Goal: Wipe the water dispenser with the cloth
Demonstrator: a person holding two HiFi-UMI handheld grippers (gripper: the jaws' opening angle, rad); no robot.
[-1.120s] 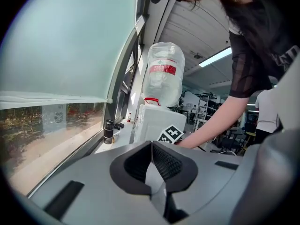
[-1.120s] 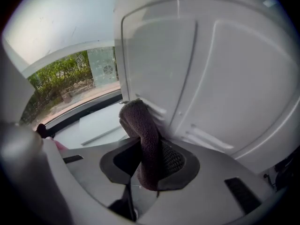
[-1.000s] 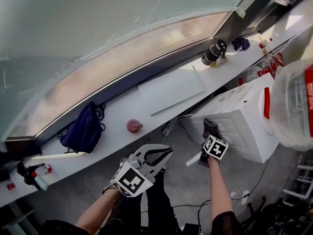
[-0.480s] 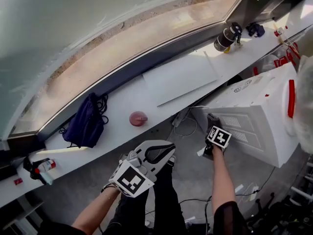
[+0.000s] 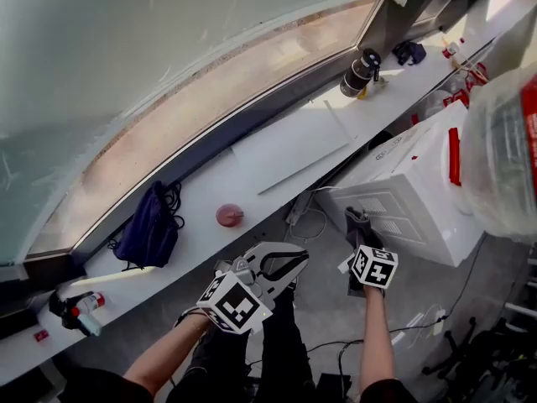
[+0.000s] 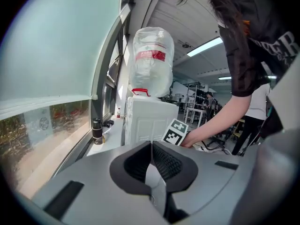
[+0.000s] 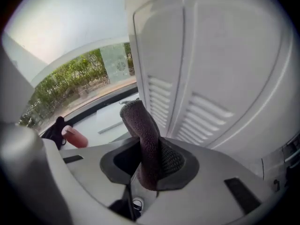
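Right gripper [image 7: 151,165]: jaws clamped on dark cloth [image 7: 143,130], which stands up ahead of them. Water dispenser [image 7: 211,78]: white, louvred, directly ahead, just beside the cloth's tip. Left gripper [image 6: 151,158]: jaws together, nothing between them; dispenser farther ahead, bottle [image 6: 152,60] on top.

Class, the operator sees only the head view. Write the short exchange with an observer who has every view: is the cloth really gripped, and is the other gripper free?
Operator: From above I can't tell. Is the right gripper holding anything?
Observer: Yes. Its own view shows the jaws shut on a dark cloth, which sticks up between them towards the louvred panel of the water dispenser.
Operator: And the left gripper?
Observer: Its view shows the jaws together with nothing between them.
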